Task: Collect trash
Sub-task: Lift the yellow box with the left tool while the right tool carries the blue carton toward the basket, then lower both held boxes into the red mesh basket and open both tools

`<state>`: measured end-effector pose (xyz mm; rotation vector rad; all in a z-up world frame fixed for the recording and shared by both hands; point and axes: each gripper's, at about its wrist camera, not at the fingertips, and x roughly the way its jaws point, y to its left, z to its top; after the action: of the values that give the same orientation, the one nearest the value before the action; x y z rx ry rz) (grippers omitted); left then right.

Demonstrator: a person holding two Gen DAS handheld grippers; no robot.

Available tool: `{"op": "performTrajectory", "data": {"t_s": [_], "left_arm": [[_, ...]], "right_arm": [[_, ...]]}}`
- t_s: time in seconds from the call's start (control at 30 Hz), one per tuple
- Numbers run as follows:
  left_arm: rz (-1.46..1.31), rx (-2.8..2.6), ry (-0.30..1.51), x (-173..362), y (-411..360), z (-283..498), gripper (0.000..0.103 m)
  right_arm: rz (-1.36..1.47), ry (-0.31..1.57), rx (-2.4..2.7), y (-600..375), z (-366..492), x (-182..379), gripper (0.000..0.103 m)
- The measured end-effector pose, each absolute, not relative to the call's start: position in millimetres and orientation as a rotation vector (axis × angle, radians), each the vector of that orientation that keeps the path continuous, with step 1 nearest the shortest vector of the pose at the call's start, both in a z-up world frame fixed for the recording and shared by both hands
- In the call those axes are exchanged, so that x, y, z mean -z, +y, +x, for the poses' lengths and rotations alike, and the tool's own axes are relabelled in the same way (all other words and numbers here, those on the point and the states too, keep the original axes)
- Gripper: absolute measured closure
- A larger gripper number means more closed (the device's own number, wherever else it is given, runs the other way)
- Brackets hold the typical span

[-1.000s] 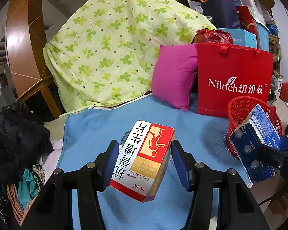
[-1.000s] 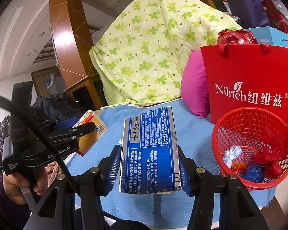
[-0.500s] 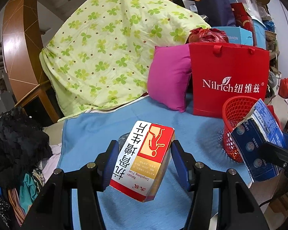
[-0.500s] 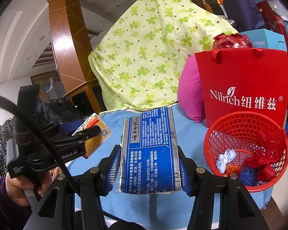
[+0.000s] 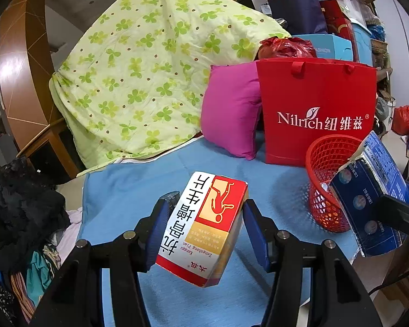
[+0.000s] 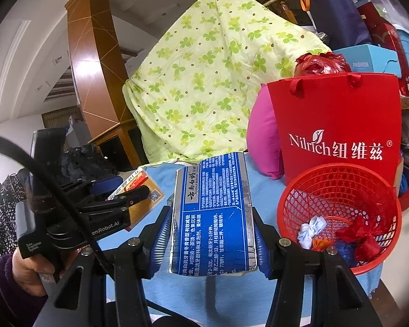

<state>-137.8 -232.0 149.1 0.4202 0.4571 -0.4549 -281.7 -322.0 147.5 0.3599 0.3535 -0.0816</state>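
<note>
My left gripper (image 5: 204, 229) is shut on a red, white and gold medicine box (image 5: 201, 229), held above the blue cloth. My right gripper (image 6: 210, 234) is shut on a blue and silver toothpaste box (image 6: 212, 215). That box also shows at the right in the left wrist view (image 5: 368, 199), right beside the red mesh basket (image 5: 330, 163). In the right wrist view the basket (image 6: 338, 188) stands to the right of the blue box and holds several scraps of trash. The left gripper with its box (image 6: 139, 190) is to the left.
A blue cloth (image 5: 139, 188) covers the table. Behind stand a pink pillow (image 5: 231, 109), a red Nilrich bag (image 5: 319, 109) and a green clover quilt (image 5: 150, 70). Dark clothes (image 5: 19, 212) pile at the left. The table's right edge runs close to the basket.
Both grippers have drifted slightly, still holding their boxes. The blue box now sits closer to the basket, and the basket appears lower and nearer in the right wrist view.
</note>
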Motion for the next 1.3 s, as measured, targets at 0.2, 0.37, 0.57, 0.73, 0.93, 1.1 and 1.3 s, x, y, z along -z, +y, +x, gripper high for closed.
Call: {"op": "performTrajectory", "data": {"t_s": [0.2,0.37,0.57,0.73,0.93,1.1,1.3], "left_arm": [[0.43,0.468,0.459,-148,-240,-139,0.045],[0.438,0.481,0.459,-148,-250,-140,0.045],[0.448,0.495,0.459,-148,-263,-141,0.045],[0.46,0.509,0.458,-147,-275,-141,0.045],[0.47,0.532,0.46,-146,-291,-142,0.045],[0.482,0.555,0.455,-146,-303,-144,0.045],[0.496,0.588,0.449,-145,-319,-146,0.045]], "right_arm": [[0.363,0.349,0.094,-327,-286,-148,0.046],[0.366,0.341,0.106,-332,-290,-151,0.046],[0.379,0.338,0.123,-341,-293,-150,0.046],[0.386,0.337,0.136,-350,-294,-150,0.046],[0.395,0.338,0.158,-361,-299,-149,0.046],[0.396,0.336,0.184,-371,-304,-149,0.046],[0.41,0.332,0.219,-385,-309,-147,0.046]]}}
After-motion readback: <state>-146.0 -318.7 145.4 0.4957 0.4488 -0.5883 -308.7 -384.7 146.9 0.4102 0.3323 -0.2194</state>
